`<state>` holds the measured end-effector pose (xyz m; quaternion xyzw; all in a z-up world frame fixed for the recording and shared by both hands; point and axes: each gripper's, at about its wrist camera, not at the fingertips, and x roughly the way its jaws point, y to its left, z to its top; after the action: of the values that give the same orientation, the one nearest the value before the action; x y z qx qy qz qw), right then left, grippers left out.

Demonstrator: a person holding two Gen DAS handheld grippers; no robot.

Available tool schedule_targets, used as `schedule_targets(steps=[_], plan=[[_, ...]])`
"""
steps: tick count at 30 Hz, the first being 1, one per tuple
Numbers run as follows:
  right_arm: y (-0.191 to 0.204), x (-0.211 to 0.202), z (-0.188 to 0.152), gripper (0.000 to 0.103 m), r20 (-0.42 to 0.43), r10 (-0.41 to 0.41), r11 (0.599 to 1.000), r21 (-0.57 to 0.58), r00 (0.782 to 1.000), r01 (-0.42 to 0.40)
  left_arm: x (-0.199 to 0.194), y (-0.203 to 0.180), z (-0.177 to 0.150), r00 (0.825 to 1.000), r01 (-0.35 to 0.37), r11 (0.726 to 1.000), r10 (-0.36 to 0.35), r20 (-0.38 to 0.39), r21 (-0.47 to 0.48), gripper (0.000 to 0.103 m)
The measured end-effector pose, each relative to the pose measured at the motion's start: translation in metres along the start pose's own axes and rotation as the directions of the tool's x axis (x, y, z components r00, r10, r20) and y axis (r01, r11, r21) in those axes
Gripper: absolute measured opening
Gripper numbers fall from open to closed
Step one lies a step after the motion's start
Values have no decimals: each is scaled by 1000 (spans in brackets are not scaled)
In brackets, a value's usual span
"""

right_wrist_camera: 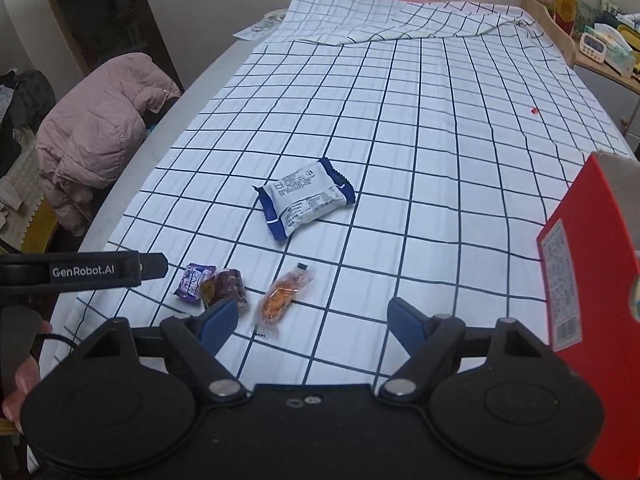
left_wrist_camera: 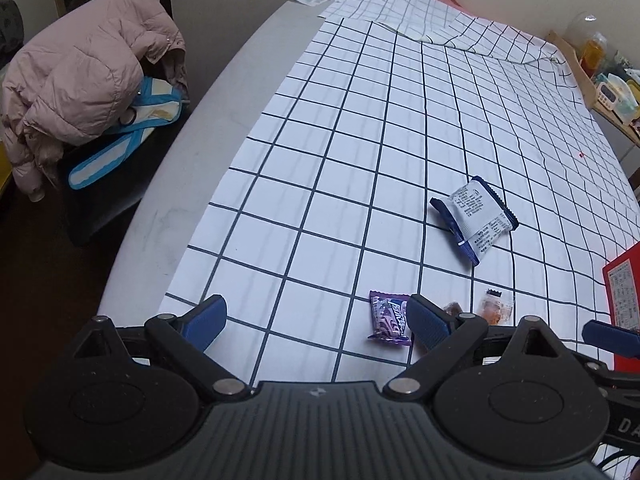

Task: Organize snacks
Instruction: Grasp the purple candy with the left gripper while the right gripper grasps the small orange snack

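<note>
Hovering over the checked cloth [right_wrist_camera: 400, 120], left gripper [left_wrist_camera: 316, 322] and right gripper [right_wrist_camera: 312, 322] both gape, empty. Snacks lie ahead: blue-white packet [right_wrist_camera: 306, 196], purple wrapper [right_wrist_camera: 194, 280], orange snack [right_wrist_camera: 280, 298]; red box [right_wrist_camera: 588, 260] at right.

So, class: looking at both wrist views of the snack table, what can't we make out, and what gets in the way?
- Red box: both views cut it at the right edge, so its inside is unseen.
- Brown candy: left view, mostly hidden behind a finger of the left gripper.
- White packet: print too small to read in either view.
- Shelf items: far, small, cut at the edge.
</note>
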<state>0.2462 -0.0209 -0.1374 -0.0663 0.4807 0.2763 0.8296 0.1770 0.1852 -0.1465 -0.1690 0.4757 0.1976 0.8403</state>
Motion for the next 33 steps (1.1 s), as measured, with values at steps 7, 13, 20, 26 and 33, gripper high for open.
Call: schedule_targets(steps=[7,13,20,26,33], plan=[[7,21,1,67,-13,-14,1000,-5,1000,14,14,-8,-8,1000,8,999,-8,-15,43,81],[13,33,0,51,-29,-18,1000,-23,999,17,16,-13,-11,999,40,997,-40,-10,70,71],[22,37,-2,39,-27,-23,998,-64,999,21,16,-26,-17,999,52,989,-53,4,136,52],[26,39,-2,24,-41,16,997,-81,999,-20,14,-29,-18,996,88,983,-89,2,161,36],[23,37,-5,12,-34,68,996,-59,997,-70,14,-25,-17,992,124,980,-123,-13,157,26]])
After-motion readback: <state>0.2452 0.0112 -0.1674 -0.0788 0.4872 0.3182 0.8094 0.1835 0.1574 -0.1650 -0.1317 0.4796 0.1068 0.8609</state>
